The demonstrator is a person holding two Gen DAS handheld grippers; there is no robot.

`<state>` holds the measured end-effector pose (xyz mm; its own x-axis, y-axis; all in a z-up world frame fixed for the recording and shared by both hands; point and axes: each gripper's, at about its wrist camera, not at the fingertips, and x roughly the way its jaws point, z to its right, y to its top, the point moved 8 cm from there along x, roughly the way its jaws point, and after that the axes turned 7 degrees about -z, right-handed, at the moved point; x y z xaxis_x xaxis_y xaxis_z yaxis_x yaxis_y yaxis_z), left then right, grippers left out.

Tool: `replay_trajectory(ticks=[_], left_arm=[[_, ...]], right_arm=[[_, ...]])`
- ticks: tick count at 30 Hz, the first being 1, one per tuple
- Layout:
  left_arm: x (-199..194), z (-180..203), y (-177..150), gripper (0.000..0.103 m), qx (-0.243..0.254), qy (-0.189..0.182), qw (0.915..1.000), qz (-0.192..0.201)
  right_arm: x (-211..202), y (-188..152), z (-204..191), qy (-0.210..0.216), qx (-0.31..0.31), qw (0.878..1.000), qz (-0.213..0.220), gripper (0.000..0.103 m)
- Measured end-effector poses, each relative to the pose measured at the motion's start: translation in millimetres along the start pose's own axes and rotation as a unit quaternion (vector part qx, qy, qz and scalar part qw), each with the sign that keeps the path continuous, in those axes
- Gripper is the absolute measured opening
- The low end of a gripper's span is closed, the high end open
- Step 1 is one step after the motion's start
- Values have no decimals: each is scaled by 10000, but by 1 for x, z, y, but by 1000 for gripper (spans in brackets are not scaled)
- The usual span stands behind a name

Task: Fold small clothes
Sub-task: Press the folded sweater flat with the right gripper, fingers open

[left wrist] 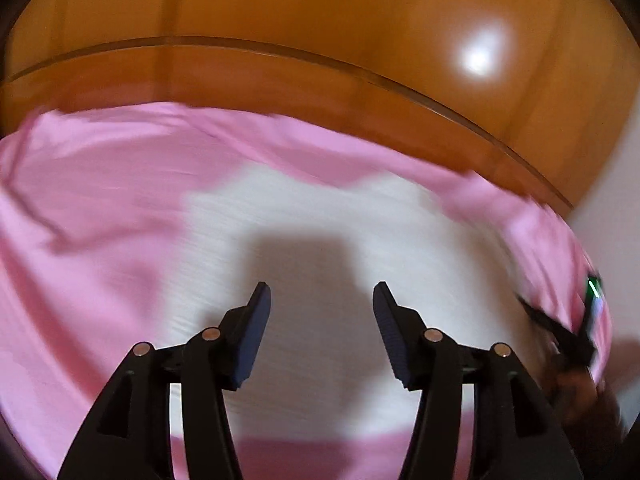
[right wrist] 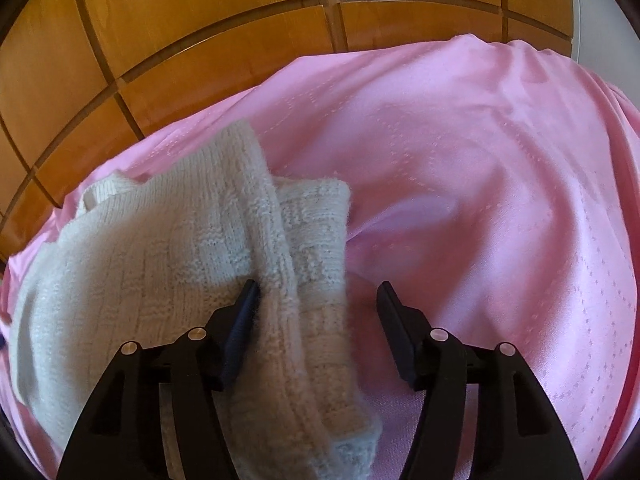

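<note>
- While your left gripper (left wrist: 322, 300) hangs over the white knitted garment (left wrist: 328, 216), its jaws stand wide apart with nothing between them, and their shadow falls on the knit just ahead of the tips.
- From your left wrist view the garment is a pale blurred patch spread across the pink sheet (left wrist: 80, 200); the motion blur hides its outline, so you cannot read its direction there.
- At the right edge of that view you can catch your right gripper (left wrist: 560, 328) as a dark blurred shape with a green light, close to the sheet's rim.
- From your right wrist view, your right gripper (right wrist: 318, 300) is also spread wide and grips nothing; its left finger (right wrist: 244, 316) touches the knit, while the right finger (right wrist: 394, 320) sits over bare pink sheet (right wrist: 480, 200).
- The knitted garment (right wrist: 140, 260) lies on the left half of that view, with its body spreading to the left edge.
- A long narrow part of it, which looks like a sleeve (right wrist: 276, 280), runs between your fingers from the near bottom edge up and slightly left, ending well ahead of the tips; that is its long axis here.
- A second flap with a basket-weave pattern (right wrist: 320, 224) lies just right of the sleeve, partly under it.
- Behind the sheet stands a glossy panelled wooden board (right wrist: 200, 40), seen in both views.
</note>
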<state>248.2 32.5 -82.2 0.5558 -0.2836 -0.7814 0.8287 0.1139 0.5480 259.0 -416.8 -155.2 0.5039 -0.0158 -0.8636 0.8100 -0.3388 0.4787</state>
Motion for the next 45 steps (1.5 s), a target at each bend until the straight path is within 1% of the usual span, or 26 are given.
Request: replay_trajectory(ticks=[1,2,4,6,9,10,11,12,13,14,15,16,17,18,21,23,24,26,28,30,31,34,36,41,42,45], left_arm=[[0,-22,11,54,-277,36,9996,23],[2,-37,20,55,-436,-14,9990,16],[13,-66,39,54,-725,77,9973,-90],[27,-75,50,54,-810,-65,9965,-214],[52,-81,64,54,-929,-138,9947,-408],[61,-78,66,47,-916,-139,9946,-470],[67,-74,66,37,-847,-158,9948,-536],[76,-68,65,15,-730,-195,9949,-661],[80,-65,61,8,-634,-94,9954,-716],[85,-64,59,6,-506,163,9962,-684],[91,-68,58,5,-401,563,9957,-620],[100,-76,54,5,-446,779,9937,-671],[107,-81,51,5,-565,782,9928,-708],[111,-85,50,6,-673,754,9928,-648],[107,-77,50,7,-511,1103,9912,-518],[96,-71,51,11,-433,1301,9896,-425],[83,-66,51,15,-411,1394,9889,-311],[62,-57,50,19,-418,1357,9898,-104],[37,-44,48,30,-378,1283,9909,147],[15,-30,46,36,-224,1237,9913,377],[7,-23,44,40,-171,1188,9918,430],[-8,-10,36,42,-52,1119,9923,529],[-16,-2,31,48,23,1069,9926,571],[-22,9,22,48,104,1026,9932,547],[-24,11,20,49,114,1025,9932,545],[-30,16,15,51,209,1049,9927,554]], right_arm=[[0,0,0,-2,-4,10000,0,60],[0,0,1,-2,-11,10000,4,60],[1,1,1,-18,-16,10000,13,60],[0,1,0,-52,-21,10000,17,63],[0,0,0,-134,-18,9999,20,64],[0,0,0,-160,-23,9999,19,65],[0,1,0,-171,-23,9999,15,65],[0,1,0,-176,-23,9998,9,66],[0,1,0,-180,-22,9998,5,66],[0,1,0,-191,-21,9998,4,67],[0,1,0,-197,-18,9998,4,67],[1,1,0,-196,-13,9998,6,67],[1,1,1,-186,1,9998,7,67],[2,2,1,-172,10,9999,3,68],[2,3,2,-168,3,9999,13,68],[3,3,2,-126,25,9999,17,68],[3,3,3,-102,38,9999,23,68],[3,2,2,-87,45,9999,36,69],[4,2,2,-55,56,10000,29,69],[4,2,1,-66,51,10000,34,69],[4,2,2,-56,55,10000,37,69],[4,2,1,-43,64,10000,31,69],[4,2,1,-27,72,10000,18,70],[3,1,1,1,98,10000,-3,70],[2,2,1,6,88,10000,-30,71],[0,3,1,-36,-26,9999,-109,79]])
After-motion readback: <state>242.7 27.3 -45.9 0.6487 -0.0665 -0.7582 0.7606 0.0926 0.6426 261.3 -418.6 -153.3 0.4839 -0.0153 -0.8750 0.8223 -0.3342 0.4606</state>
